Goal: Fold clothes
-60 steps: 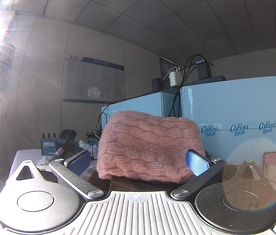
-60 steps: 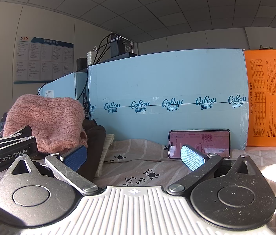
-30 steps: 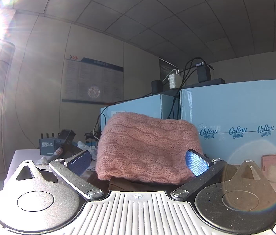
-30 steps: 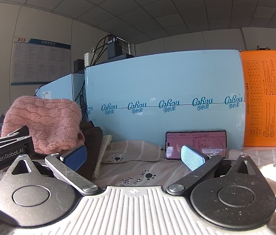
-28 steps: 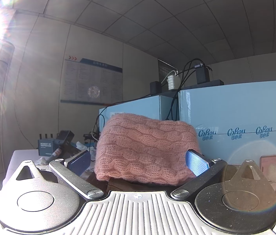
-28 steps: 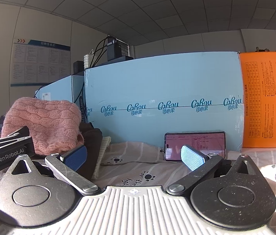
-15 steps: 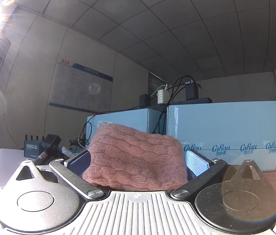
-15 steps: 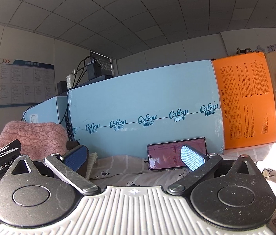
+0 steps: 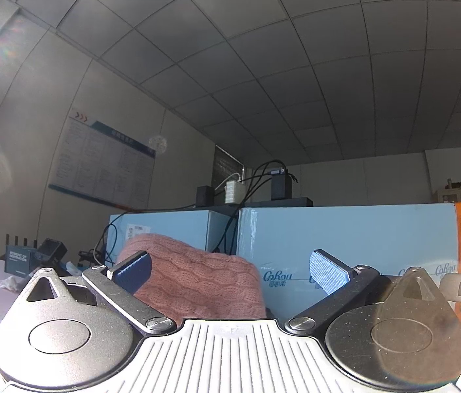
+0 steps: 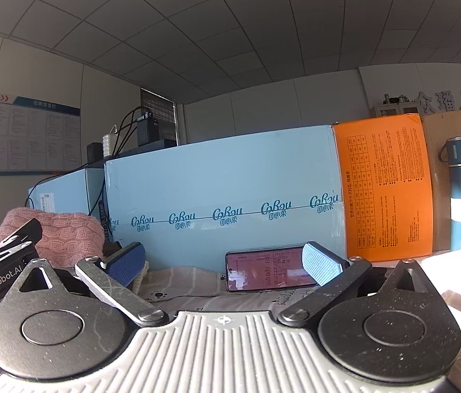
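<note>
Sweater [image 9: 197,281] base hidden (behind gripper).

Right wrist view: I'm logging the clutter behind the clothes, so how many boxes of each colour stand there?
Light blue boxes: 2
Orange box: 1
Brown cardboard box: 1
Total: 4

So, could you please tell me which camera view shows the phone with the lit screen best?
The right wrist view: the phone leans on its long edge against the light blue box, with only its right end hidden by the right tool's fingertip. The left wrist view does not show it.
</note>
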Demonstrator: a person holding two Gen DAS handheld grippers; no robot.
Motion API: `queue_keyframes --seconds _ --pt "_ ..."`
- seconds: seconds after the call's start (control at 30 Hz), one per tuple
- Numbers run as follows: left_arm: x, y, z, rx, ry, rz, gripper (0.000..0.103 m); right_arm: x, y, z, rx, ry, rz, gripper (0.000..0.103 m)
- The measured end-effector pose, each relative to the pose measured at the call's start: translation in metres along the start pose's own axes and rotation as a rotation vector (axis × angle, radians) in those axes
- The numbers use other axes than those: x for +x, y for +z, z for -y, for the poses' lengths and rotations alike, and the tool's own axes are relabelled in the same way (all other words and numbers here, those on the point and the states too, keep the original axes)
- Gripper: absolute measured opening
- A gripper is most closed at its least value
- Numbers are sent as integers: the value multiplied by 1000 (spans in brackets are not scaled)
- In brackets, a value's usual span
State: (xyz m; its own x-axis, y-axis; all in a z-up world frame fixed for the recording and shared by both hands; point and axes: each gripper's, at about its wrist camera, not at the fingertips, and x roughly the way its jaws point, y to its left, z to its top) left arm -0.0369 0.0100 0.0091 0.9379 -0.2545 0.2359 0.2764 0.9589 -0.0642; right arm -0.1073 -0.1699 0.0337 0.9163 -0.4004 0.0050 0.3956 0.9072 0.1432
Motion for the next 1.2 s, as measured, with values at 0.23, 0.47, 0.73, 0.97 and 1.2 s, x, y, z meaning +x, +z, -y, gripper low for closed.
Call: queue_keyframes --seconds 0.23,0.47,0.73,0.97,1.2 --pt "-1 -1 1 2 -12 -9 103 -3 2 3 -12 -33 12 103" --pt "7 -7 -1 -3 -31 -73 103 -10 6 10 4 -16 17 103" --pt "-9 -1 -5 -151 -290 6 103 -41 19 23 -8 -3 35 103" --pt "-17 21 52 -108 -652 22 103 -86 42 78 -1 -170 41 103" --pt "-14 12 142 50 -1078 -104 103 -125 56 172 43 -461 6 103"
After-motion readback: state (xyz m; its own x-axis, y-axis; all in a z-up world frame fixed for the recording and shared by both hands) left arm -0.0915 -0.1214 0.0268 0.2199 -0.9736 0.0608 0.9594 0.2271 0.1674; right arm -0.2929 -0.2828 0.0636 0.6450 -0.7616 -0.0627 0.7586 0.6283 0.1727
